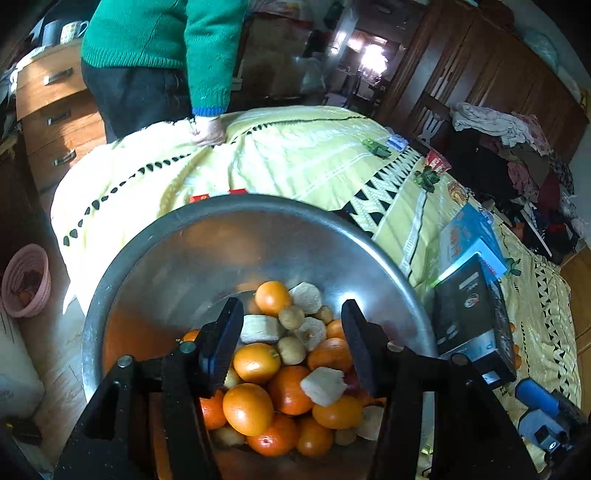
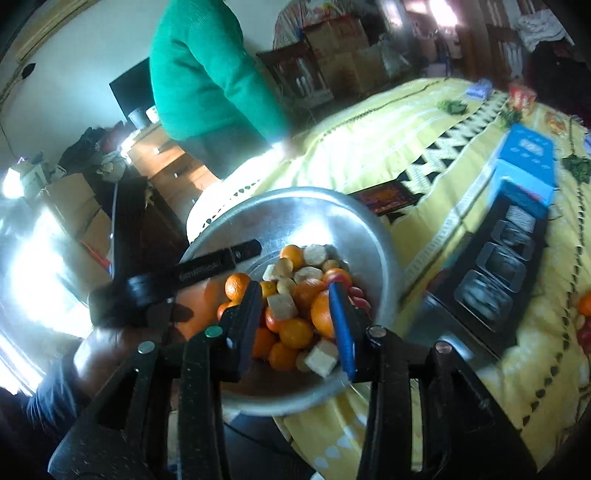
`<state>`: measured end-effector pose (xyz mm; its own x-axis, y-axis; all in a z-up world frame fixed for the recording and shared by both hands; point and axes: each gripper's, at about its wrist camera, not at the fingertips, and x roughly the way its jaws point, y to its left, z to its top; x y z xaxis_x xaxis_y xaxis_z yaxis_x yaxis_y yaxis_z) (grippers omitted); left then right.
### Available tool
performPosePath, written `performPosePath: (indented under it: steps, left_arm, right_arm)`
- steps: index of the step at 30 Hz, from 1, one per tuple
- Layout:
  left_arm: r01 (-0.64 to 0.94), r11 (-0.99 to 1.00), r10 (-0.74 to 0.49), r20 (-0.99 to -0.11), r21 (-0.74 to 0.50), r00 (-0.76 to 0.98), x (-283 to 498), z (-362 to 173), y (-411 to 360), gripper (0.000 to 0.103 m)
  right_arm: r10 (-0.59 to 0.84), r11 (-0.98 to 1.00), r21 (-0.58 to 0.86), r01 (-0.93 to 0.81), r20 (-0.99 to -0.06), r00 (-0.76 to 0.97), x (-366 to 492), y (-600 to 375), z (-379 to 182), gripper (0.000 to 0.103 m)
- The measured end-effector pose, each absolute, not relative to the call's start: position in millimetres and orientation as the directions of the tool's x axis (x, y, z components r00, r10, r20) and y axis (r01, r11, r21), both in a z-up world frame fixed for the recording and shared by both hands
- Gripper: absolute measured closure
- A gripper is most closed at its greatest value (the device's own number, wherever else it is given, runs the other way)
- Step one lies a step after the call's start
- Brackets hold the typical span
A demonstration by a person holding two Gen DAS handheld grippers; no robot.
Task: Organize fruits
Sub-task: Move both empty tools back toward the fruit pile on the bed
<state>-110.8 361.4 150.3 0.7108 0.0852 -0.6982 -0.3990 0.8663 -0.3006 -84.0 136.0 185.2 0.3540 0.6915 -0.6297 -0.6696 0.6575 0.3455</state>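
A large metal bowl (image 1: pixel 207 236) holds a pile of oranges (image 1: pixel 247 408), small brown round fruits (image 1: pixel 291 316) and pale cut chunks (image 1: pixel 324 386). My left gripper (image 1: pixel 291 332) hangs open and empty just above the pile. In the right wrist view the same bowl (image 2: pixel 295 210) sits at the bed's edge, and my right gripper (image 2: pixel 297 321) is open over the fruit pile (image 2: pixel 295 332) with nothing between its fingers. The left gripper (image 2: pixel 221 260) reaches in from the left there.
The bowl rests on a yellow patterned bedspread (image 1: pixel 295 158). A black compartment tray (image 2: pixel 498 273) and a blue box (image 2: pixel 524 173) lie to the right. A person in a green sweater (image 1: pixel 155 33) leans on the bed's far side. A pink basket (image 1: pixel 26 280) sits on the floor at left.
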Motion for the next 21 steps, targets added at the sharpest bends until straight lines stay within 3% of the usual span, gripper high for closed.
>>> performPosePath:
  steps: [5, 10, 14, 17, 21]
  left_arm:
    - [-0.155, 0.951, -0.033, -0.585, -0.268, 0.81, -105.6, 206.4, 279.3, 0.047]
    - [0.206, 0.945, -0.31, -0.501, -0.253, 0.808, -94.8, 245.1, 151.0, 0.047]
    - [0.404, 0.863, -0.506, -0.54, -0.304, 0.673, -69.5, 223.2, 56.7, 0.047]
    - [0.402, 0.837, -0.546, -0.62, -0.371, 0.564, -26.3, 176.5, 14.7, 0.048]
    - [0.42, 0.844, -0.522, -0.691, -0.333, 0.5, 26.4, 122.5, -33.9, 0.051]
  right_arm:
    - [0.581, 0.782, 0.318, -0.536, -0.684, 0.442, -115.6, 48.6, 158.2, 0.055]
    - [0.47, 0.881, 0.36, -0.308, -0.749, 0.467, -123.2, -39.0, 114.6, 0.054]
    - [0.426, 0.904, 0.387, -0.185, -0.758, 0.494, -127.4, -96.8, 100.1, 0.054]
    - [0.404, 0.909, 0.394, -0.134, -0.758, 0.512, -128.3, -127.4, 96.8, 0.054]
    - [0.385, 0.91, 0.408, -0.075, -0.762, 0.521, -129.0, -166.1, 82.6, 0.054]
